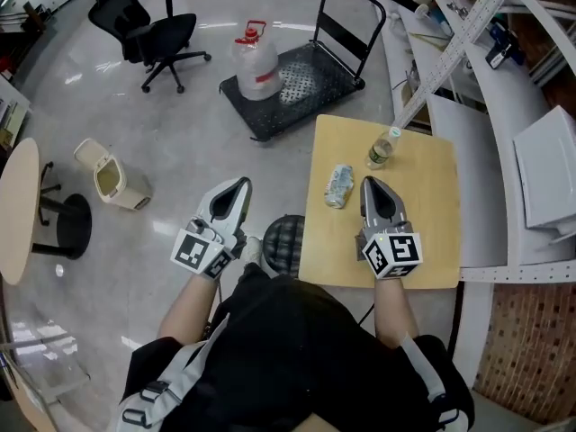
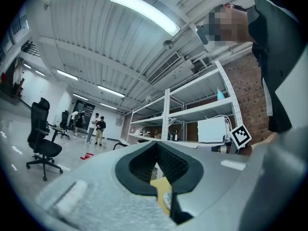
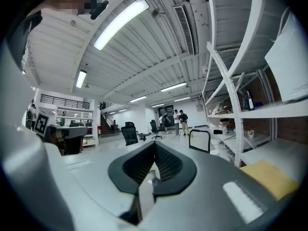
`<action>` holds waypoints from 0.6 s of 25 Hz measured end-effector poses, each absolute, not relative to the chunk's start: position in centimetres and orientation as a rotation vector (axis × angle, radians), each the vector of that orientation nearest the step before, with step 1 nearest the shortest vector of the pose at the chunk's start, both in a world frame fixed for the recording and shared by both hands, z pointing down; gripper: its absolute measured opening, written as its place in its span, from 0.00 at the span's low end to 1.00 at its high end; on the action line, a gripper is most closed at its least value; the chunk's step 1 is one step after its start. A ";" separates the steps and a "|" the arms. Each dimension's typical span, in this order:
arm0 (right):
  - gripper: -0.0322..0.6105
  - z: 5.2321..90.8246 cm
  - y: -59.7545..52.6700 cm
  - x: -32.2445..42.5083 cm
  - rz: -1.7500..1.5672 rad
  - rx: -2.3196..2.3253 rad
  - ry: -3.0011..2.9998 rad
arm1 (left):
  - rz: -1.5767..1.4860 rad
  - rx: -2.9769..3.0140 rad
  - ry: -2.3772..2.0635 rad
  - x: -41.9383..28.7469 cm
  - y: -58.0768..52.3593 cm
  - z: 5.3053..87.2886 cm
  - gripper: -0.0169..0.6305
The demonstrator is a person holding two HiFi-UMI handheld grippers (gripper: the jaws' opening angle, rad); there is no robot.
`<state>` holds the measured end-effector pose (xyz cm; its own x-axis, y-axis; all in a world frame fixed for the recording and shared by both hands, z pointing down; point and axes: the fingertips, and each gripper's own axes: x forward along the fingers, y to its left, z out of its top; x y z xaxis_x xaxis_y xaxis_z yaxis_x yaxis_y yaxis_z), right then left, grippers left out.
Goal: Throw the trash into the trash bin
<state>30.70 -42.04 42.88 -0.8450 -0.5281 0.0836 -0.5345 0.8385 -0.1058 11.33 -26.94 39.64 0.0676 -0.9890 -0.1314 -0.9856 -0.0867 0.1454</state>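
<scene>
Seeing the left gripper and right gripper both pinched closed and empty, I judge the crushed trash, lying on the table just beside the right one, to be light, yielding and slippery, best pinched across its middle.

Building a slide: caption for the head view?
Left gripper, right gripper shut; crushed bottle, upright bottle on table; trash bin on floor.

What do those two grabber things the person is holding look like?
The left gripper and right gripper are grey shells that taper to a point, with black ribbed pads inside the jaws. Each carries a cube with black-and-white square markers. The person wears a black top with grey straps.
</scene>
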 end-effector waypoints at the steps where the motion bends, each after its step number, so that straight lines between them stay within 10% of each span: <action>1: 0.06 42.4 -42.9 30.5 0.186 0.909 -2.957 | -0.300 2.320 -2.079 10.7 -28.1 39.3 0.03; 15: 0.06 44.2 -45.6 30.1 0.213 1.403 -2.732 | -0.291 2.561 -1.641 7.4 -39.2 41.4 0.03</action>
<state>30.08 -45.55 44.20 -0.5831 -0.8037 0.1189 -0.8124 0.5755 -0.0940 7.37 -39.15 41.42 0.4061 -0.9068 -0.1132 -0.8905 -0.4205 0.1738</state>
